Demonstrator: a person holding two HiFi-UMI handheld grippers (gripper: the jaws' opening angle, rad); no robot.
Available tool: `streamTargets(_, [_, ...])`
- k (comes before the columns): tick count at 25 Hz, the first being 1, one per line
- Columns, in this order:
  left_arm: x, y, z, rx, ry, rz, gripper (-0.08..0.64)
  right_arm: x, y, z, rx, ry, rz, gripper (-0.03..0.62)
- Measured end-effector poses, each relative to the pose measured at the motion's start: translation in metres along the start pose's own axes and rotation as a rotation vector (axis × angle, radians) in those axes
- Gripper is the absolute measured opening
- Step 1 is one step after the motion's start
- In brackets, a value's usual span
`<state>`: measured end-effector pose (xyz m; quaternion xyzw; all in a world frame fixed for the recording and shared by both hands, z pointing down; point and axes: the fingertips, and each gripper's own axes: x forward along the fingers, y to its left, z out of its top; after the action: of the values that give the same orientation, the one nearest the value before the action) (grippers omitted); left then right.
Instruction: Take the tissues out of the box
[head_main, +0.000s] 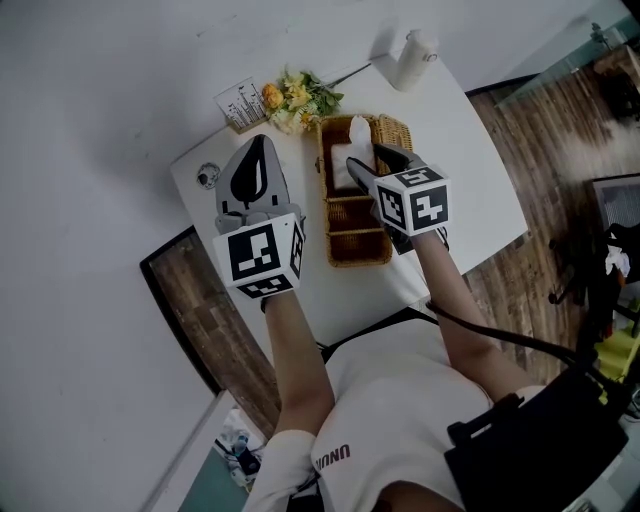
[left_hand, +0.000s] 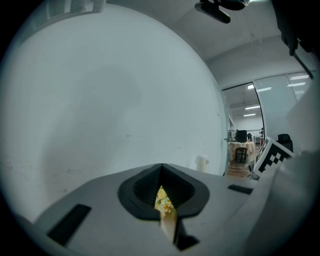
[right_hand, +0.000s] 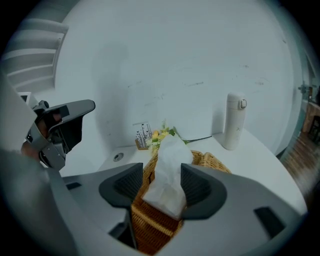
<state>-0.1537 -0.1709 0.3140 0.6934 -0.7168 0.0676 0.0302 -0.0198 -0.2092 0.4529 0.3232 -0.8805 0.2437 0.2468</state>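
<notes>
A white tissue (head_main: 358, 135) stands up out of a woven wicker tissue box (head_main: 357, 245) on the white table (head_main: 470, 150). My right gripper (head_main: 374, 162) hovers over the box's far end. In the right gripper view its jaws stand wide apart, with the tissue (right_hand: 167, 175) loose between the pads and the box (right_hand: 150, 220) below; right gripper (right_hand: 162, 181) is open. To the left of the box, my left gripper (head_main: 257, 150) is held above the table, apart from the box. Its jaws (left_hand: 162, 192) meet, leaving only a thin slit with nothing held.
Yellow flowers (head_main: 300, 98) and a small card holder (head_main: 240, 103) stand just beyond the box. At the table's far corner stands a white bottle (head_main: 412, 58) (right_hand: 234, 121). A small round disc (head_main: 207, 176) lies on the table at the far left. Wooden floor surrounds the table.
</notes>
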Motion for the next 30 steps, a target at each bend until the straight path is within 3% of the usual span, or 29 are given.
streamTargets(30, [0.023, 0.013, -0.030, -0.036, 0.045, -0.027, 0.012, 0.040, -0.005, -0.033, -0.144, 0.246, -0.066, 0.255])
